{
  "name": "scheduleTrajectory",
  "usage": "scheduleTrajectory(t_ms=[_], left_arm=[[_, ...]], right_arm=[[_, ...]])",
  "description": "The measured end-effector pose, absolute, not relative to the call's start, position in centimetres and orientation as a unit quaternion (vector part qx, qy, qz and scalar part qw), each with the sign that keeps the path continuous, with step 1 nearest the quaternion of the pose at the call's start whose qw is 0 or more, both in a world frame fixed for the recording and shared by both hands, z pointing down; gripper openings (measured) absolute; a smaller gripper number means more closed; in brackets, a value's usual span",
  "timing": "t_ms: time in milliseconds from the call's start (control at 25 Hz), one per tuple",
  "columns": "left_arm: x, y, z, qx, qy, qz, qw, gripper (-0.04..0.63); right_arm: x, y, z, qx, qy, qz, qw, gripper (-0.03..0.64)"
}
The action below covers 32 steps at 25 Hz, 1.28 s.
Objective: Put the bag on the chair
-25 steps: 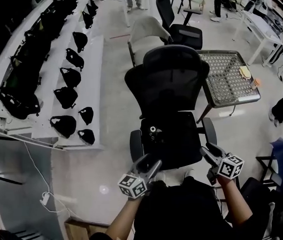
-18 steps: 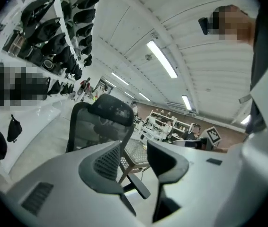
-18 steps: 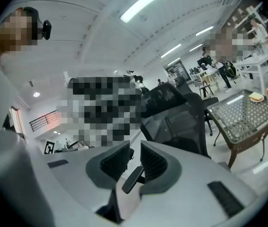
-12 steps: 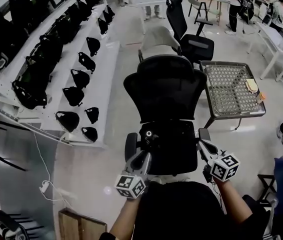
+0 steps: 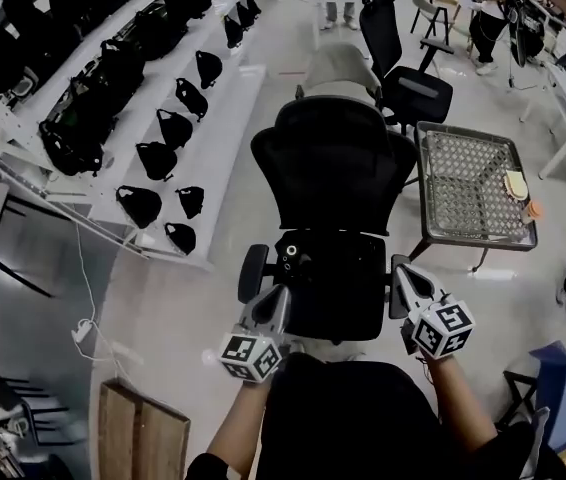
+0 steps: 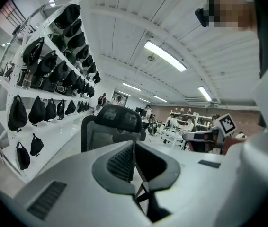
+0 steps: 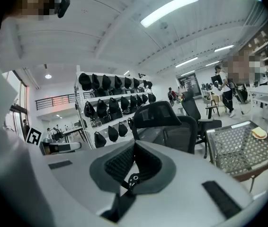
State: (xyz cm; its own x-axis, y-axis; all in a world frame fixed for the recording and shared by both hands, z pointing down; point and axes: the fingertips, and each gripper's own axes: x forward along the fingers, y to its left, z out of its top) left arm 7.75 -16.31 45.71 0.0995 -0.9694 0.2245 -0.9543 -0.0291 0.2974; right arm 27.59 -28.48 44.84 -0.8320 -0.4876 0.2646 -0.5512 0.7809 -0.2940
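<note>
Bag (image 5: 358,413), which I take to be the black bulk nearest the viewer, sits between the forearms with its width running left to right. Left gripper (image 5: 275,303) and right gripper (image 5: 408,280) have just been closing, and each now pinches a thin black strap (image 7: 122,200). Straight beyond the jaws lies the chair (image 5: 338,293), seat near and backrest (image 5: 335,163) far. Neither hand looks nearer to it.
</note>
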Motion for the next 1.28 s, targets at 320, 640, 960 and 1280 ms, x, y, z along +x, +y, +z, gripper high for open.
scheduleTrajectory(t_ms=[320,640,960,1280], left_arm=[[7.0,-15.4,45.3,0.706,-0.684,-0.03,0.184,0.018],[3.4,-14.1,45.1,0.702,-0.689,-0.02,0.178,0.018],[0.0,-13.2,45.0,0.704,-0.686,-0.025,0.185,0.018],[-3.1,-13.1,45.7,0.715,-0.672,-0.026,0.191,0.018]], right_arm=[[28.2,-28.5,45.6,0.311,-0.929,0.171,0.102,0.0],[24.5,-27.3,44.5,0.301,-0.936,0.159,0.089,0.0],[21.8,-26.3,44.4,0.318,-0.932,0.137,0.104,0.0],[18.2,-24.9,44.9,0.312,-0.934,0.128,0.113,-0.002]])
